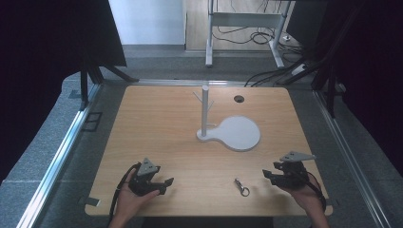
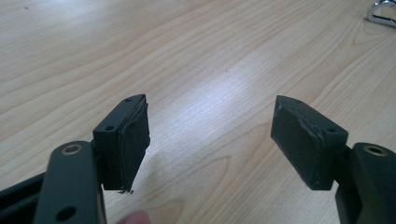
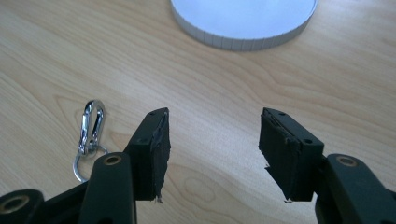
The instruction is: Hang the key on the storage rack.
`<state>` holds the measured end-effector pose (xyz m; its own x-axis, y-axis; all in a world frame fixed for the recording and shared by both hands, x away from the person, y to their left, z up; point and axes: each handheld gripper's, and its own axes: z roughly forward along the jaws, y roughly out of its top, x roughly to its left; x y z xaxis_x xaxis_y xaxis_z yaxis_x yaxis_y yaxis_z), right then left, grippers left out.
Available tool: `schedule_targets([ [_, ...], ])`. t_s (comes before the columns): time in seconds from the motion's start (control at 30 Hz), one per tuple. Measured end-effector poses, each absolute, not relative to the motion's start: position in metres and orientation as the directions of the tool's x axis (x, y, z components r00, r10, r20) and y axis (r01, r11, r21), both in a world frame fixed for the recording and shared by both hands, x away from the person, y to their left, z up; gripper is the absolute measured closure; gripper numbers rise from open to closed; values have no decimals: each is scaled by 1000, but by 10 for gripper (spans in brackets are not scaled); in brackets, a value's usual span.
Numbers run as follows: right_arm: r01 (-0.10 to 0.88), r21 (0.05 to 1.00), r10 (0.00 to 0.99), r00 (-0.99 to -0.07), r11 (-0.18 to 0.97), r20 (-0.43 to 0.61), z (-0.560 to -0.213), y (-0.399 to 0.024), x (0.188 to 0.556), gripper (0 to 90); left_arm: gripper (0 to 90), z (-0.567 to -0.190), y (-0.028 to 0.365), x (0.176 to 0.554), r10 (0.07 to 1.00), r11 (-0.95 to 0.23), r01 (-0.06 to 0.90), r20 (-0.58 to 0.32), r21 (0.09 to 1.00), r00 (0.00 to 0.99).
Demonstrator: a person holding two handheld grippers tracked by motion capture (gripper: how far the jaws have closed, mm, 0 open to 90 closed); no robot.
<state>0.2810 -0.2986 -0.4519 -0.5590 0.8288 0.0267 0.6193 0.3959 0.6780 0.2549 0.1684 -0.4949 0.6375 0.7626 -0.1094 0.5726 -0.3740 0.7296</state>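
A small silver carabiner clip with a key ring (image 1: 242,187) lies on the wooden table (image 1: 166,133) near its front edge, between the two grippers. In the right gripper view the clip (image 3: 89,130) rests on the wood just left of my right gripper (image 3: 212,144), whose jaws stand open over bare wood. That right gripper (image 1: 267,175) sits at the front right, held in a hand and pointing left. Over at the front left, my left gripper (image 1: 167,183) points right; its jaws (image 2: 212,135) are wide open with nothing between them, and the clip (image 2: 383,14) shows far off.
A white stand (image 1: 205,111) with a post, thin pegs and a round flat base (image 1: 240,134) occupies the table's middle back; the base's rim (image 3: 243,42) lies ahead of the right gripper. A round cable hole (image 1: 239,99) is at the back. Black curtains flank the table.
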Motion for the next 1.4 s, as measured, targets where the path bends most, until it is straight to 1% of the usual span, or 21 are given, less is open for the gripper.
schedule_targets([
  [0.33,643,630,815,-579,435,28,-441,-289,286,451,286,-492,163,251,745,-390,557,-104,733,659],
  [0.63,622,612,785,-620,489,4,-427,-276,291,454,286,-492,168,253,758,-378,565,-105,734,644],
  [0.8,625,590,764,-645,511,22,-424,-268,294,488,287,-490,167,252,757,-381,560,-100,736,646],
  [1.03,615,565,737,-675,549,19,-423,-254,295,505,288,-487,170,250,756,-378,551,-95,744,648],
  [1.2,607,515,702,-712,605,15,-426,-235,298,529,288,-487,170,250,750,-381,548,-97,745,654],
  [1.23,607,515,702,-712,605,15,-426,-235,298,529,288,-487,170,250,750,-381,548,-97,745,654],
  [1.27,608,495,694,-720,621,12,-428,-228,299,536,288,-486,169,249,749,-381,546,-98,746,656],
  [1.4,607,459,680,-733,649,7,-432,-218,301,551,288,-486,167,249,744,-386,543,-96,746,661],
])
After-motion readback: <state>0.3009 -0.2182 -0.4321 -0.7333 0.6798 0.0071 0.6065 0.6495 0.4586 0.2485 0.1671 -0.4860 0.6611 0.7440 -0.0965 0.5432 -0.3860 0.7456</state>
